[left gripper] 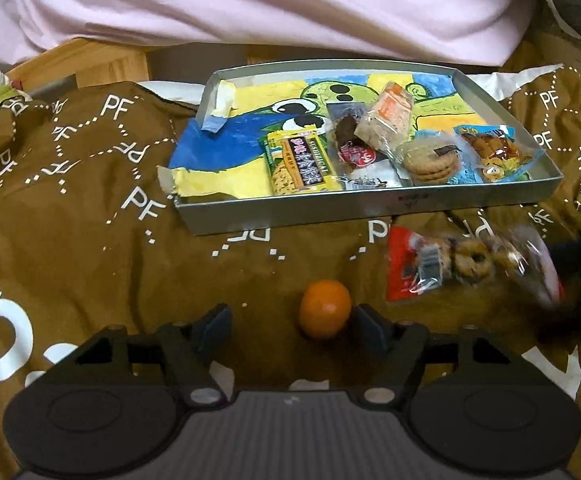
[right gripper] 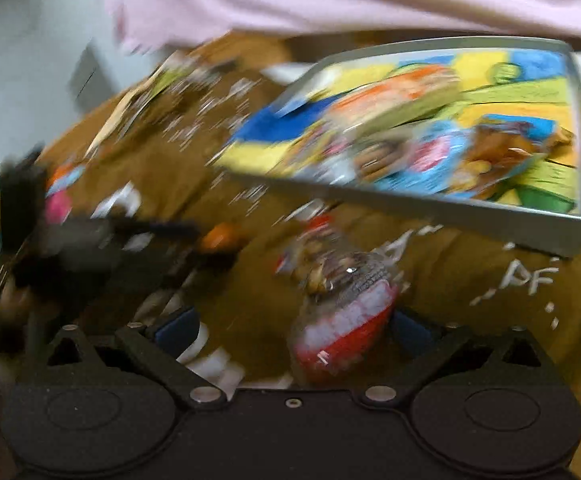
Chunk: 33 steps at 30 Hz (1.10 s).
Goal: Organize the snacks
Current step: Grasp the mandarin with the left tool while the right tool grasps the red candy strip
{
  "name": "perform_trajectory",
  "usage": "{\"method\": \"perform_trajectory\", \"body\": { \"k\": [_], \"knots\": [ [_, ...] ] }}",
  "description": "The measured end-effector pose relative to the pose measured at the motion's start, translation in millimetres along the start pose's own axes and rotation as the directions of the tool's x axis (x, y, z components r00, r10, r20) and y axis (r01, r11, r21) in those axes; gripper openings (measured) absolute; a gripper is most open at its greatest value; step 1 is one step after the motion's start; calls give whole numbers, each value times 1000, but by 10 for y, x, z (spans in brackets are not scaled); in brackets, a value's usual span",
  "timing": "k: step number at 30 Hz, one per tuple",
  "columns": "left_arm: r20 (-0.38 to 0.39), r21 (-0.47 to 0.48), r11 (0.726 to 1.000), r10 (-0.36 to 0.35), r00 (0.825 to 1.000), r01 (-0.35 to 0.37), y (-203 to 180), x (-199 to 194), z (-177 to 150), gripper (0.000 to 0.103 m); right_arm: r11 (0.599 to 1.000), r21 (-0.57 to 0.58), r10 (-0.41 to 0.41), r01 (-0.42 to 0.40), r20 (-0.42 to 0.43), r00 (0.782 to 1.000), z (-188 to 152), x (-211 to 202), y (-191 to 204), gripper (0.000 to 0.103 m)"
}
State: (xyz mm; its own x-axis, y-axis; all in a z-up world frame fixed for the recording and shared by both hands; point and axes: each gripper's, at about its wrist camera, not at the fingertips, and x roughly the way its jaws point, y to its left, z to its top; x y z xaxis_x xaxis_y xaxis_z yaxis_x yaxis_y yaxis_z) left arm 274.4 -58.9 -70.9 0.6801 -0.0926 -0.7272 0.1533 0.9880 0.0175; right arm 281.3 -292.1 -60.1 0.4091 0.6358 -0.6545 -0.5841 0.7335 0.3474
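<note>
Risk sits closest in first. Left gripper [left gripper: 290,326] hangs low over the brown printed cloth [left gripper: 70,208], jaws spread wide, with the small round orange fruit [left gripper: 324,309] between them but hard against the right finger and well clear of the left. Closing from this offset would likely nudge the fruit sideways and set it rolling on the soft, creased fabric rather than trapping it.

Right gripper [right gripper: 290,332] also stands wide; the clear-and-red cookie packet [right gripper: 340,300] lies between its fingers, near the right one, not yet pinched. The right wrist view is heavily smeared, so contact cannot be judged. Crinkly film is slippery and bulges; a hurried close may catch only a corner, or crush the cookies.

Farther off, the shallow grey metal tray [left gripper: 370,210] with a painted paper liner holds five wrapped snacks crowded to its right half. The liner's torn, curled left edge could snag anything slid in there.
</note>
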Motion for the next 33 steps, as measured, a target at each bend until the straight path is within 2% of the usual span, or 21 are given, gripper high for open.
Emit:
{"method": "perform_trajectory", "body": {
  "k": [3, 6, 9, 13, 14, 16, 20, 24, 28, 33],
  "knots": [
    [4, -20, 1000, -16, 1000, 16, 63, -13, -17, 69, 989, -102, -110, 109, -5, 994, -44, -95, 201, 101],
    [12, -30, 999, -24, 1000, 24, 76, -10, -16, 69, 971, -118, -201, 209, 78, 977, -17, -68, 220, 101],
    [18, -12, 1000, -25, 1000, 26, 43, -3, -10, 69, 946, -142, -271, 293, 152, 950, 6, 63, 226, 101],
    [25, 19, 999, -30, 999, 29, -9, 0, -17, 65, 878, -261, -351, 400, 218, 911, 4, 292, 310, 99],
    [23, 25, 999, -30, 999, 30, -17, 6, -19, 62, 865, -286, -358, 413, 225, 906, 5, 331, 337, 99],
    [22, 30, 999, -30, 999, 29, -28, 13, -27, 58, 854, -320, -357, 410, 213, 909, 18, 408, 362, 97],
    [23, 34, 999, -30, 999, 29, -39, 11, -30, 46, 855, -340, -359, 392, 158, 920, 11, 508, 347, 70],
    [28, 71, 997, -39, 999, 37, -107, -4, -33, 30, 840, -365, -376, 402, 145, 915, -28, 551, 408, 67],
    [29, 100, 994, -36, 999, 33, -174, -4, -34, 29, 842, -363, -379, 400, 131, 916, -40, 548, 444, 64],
    [20, 70, 997, -33, 999, 32, -175, -40, -33, 29, 819, -359, -427, 448, 141, 893, -98, 550, 570, 61]
  ]
}}
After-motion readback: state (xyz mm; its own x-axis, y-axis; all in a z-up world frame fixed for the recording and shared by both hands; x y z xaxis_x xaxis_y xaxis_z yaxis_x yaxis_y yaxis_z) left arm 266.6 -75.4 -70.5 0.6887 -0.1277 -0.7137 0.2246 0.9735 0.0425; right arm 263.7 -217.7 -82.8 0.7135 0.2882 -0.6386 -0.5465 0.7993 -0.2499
